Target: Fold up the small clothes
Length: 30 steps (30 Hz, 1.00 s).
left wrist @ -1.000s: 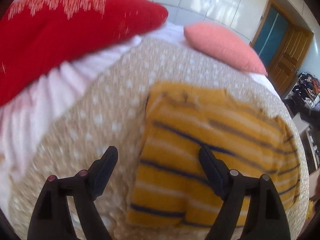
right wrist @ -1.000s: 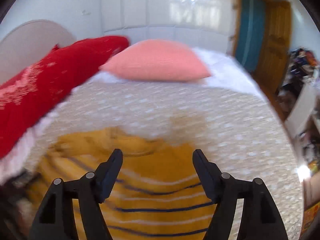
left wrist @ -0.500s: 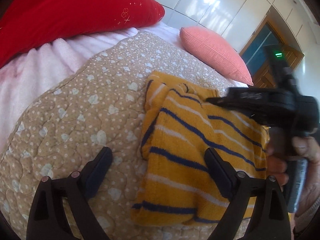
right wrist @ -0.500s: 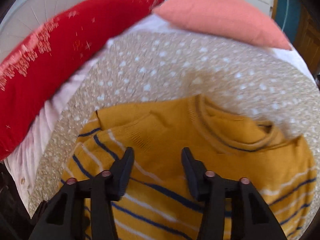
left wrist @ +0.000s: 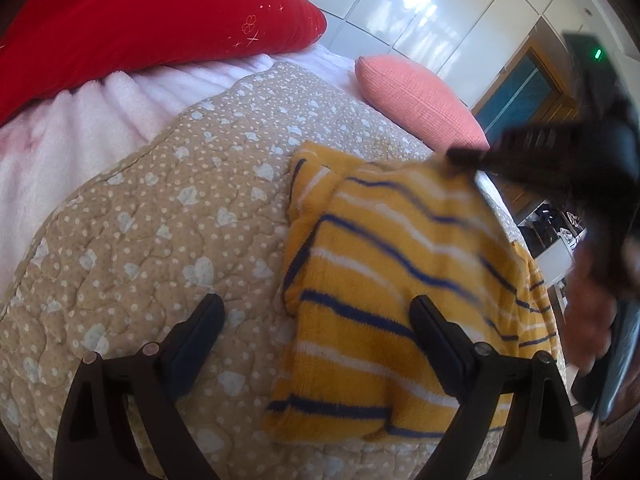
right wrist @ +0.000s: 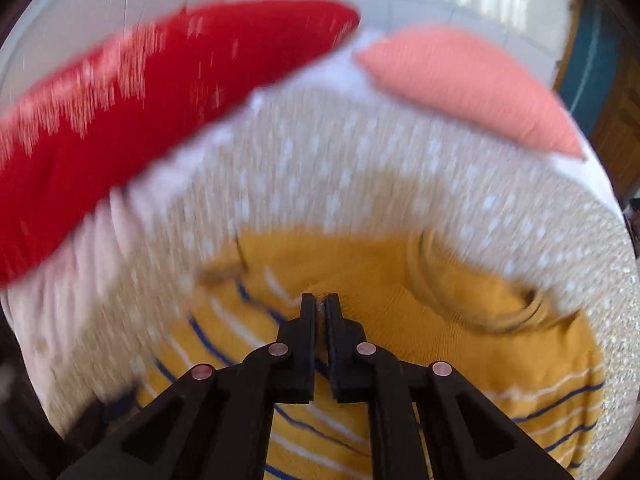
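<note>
A small yellow sweater (left wrist: 384,272) with blue and white stripes lies partly folded on the beige dotted quilt (left wrist: 168,224). My left gripper (left wrist: 316,320) is open and empty, hovering over the sweater's near left edge. My right gripper (right wrist: 319,306) is shut on a pinch of the sweater (right wrist: 460,328) near its sleeve fold, just left of the collar. In the left wrist view the right gripper (left wrist: 464,156) appears blurred at the sweater's far edge, lifting the fabric there.
A red pillow (left wrist: 140,20) and a pink fleece blanket (left wrist: 72,128) lie at the left. A salmon cushion (left wrist: 416,100) sits at the far end of the bed. White wardrobe doors (left wrist: 400,4) and a wooden door (left wrist: 532,80) stand behind.
My right gripper has closed from open onto the sweater fabric and pulled it up. The left gripper stays open and has shifted only slightly.
</note>
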Each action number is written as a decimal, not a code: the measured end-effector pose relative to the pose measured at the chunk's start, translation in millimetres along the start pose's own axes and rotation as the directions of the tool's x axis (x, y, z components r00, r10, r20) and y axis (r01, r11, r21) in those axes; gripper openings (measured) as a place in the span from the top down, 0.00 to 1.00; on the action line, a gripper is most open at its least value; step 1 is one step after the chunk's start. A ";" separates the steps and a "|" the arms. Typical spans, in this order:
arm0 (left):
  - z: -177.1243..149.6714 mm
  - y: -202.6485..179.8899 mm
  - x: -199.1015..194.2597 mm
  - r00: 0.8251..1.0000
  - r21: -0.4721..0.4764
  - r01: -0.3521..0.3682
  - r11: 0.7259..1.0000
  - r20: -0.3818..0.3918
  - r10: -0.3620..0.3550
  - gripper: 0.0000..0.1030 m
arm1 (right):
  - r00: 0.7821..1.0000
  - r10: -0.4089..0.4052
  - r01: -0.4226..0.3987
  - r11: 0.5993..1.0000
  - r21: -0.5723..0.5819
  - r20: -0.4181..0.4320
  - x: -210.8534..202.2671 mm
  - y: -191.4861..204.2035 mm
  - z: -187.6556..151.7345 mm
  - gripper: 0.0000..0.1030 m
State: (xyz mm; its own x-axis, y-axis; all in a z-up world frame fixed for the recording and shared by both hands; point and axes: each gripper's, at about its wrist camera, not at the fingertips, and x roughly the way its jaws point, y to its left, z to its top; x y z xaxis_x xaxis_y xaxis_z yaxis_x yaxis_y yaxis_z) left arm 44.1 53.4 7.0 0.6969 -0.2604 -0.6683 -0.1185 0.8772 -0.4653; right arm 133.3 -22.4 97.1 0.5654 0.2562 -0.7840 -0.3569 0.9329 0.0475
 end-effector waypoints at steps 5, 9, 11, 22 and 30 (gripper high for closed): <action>-1.0 -0.2 -0.9 1.000 -0.001 0.002 1.000 -0.002 -0.002 0.10 | 0.998 -0.048 0.049 0.999 -0.021 0.034 -0.7 9.0 3.4 0.93; -1.2 0.8 -2.0 1.000 -0.006 0.008 1.000 -0.003 -0.008 0.10 | 0.999 -0.046 0.046 0.998 0.036 0.010 -2.9 -6.1 -8.5 0.84; -1.4 0.3 -2.5 1.000 -0.006 0.006 1.000 -0.003 -0.006 0.10 | 0.998 -0.063 0.065 0.997 0.039 -0.029 -0.2 -12.2 -20.0 0.84; 1.6 0.8 -32.9 0.998 0.019 -0.007 1.000 0.068 0.006 0.10 | 0.960 -0.199 0.193 0.980 -0.049 -0.199 83.4 -6.4 -38.3 0.79; 15.4 16.1 -55.8 0.972 0.015 -0.175 0.985 0.159 0.170 0.10 | 0.993 -0.117 0.117 0.993 0.026 -0.016 -8.3 -11.7 -32.9 0.52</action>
State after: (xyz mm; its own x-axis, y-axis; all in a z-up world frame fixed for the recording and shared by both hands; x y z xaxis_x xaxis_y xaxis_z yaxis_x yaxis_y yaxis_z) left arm 14.3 88.3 45.7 0.7702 -0.0397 -0.6366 -0.2276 0.9152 -0.3325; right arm 108.4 -43.8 82.7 0.5910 0.1412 -0.7942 -0.2685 0.9629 -0.0287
